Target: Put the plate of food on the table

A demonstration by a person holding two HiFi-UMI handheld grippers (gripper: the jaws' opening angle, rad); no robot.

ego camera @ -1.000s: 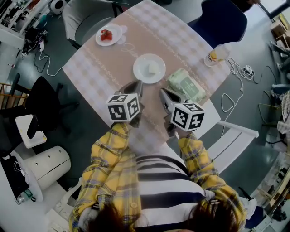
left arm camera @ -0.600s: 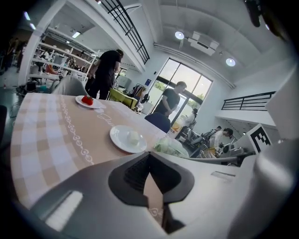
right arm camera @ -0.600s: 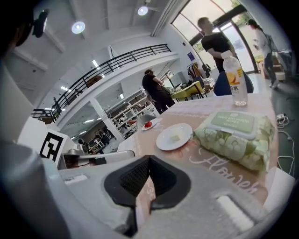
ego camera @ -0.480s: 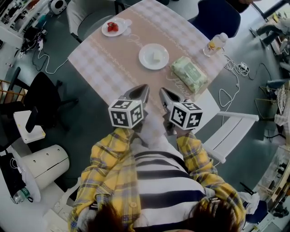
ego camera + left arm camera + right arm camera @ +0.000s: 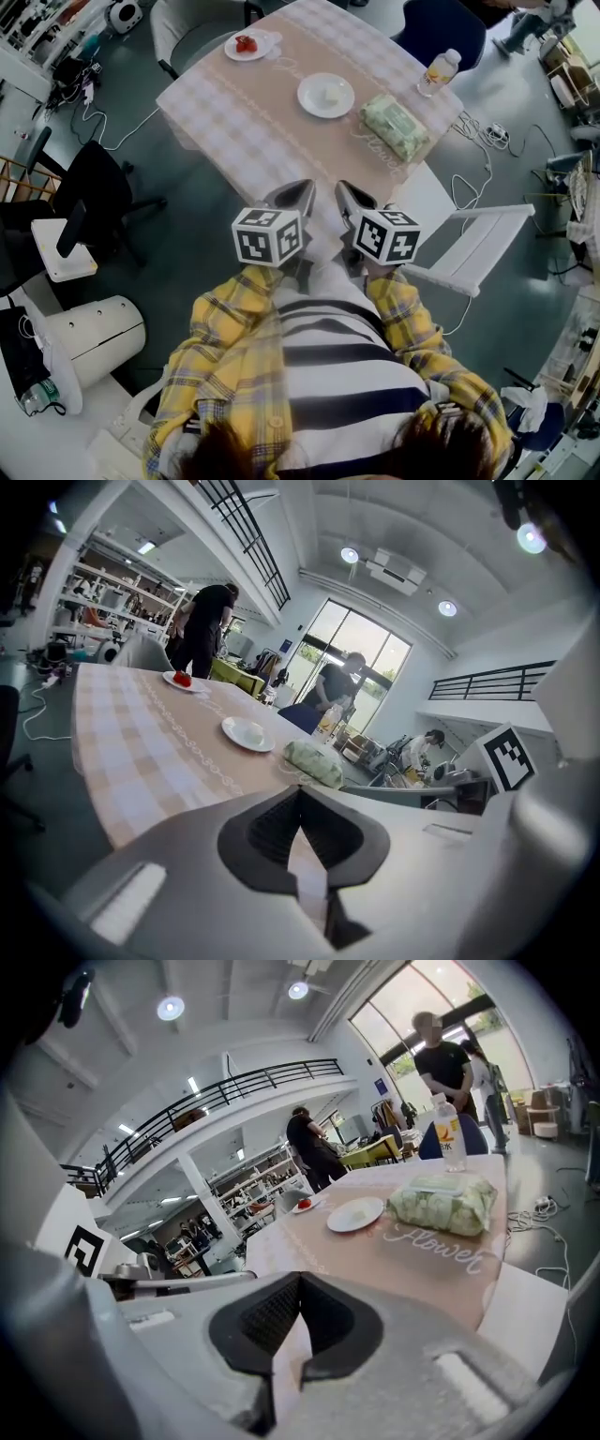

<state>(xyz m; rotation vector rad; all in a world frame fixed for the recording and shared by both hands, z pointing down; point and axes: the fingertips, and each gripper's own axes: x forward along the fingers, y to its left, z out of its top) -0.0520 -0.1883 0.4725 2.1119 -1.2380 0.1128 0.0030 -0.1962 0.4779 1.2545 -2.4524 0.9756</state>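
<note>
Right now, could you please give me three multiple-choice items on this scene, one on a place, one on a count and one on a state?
1. Where on the table is the plate with red food?
A at the near edge; B at the far side; C in the middle.
2. How many plates are on the table?
A one; B two; C four.
3. How do the left tongs and right tongs stand?
A shut and empty; B wide open; C shut on a plate.

Answers:
1 B, it lies beyond the white plate, by the far edge.
2 B, those two are the only plates.
3 A, each gripper view shows the jaws together with nothing between them.
</note>
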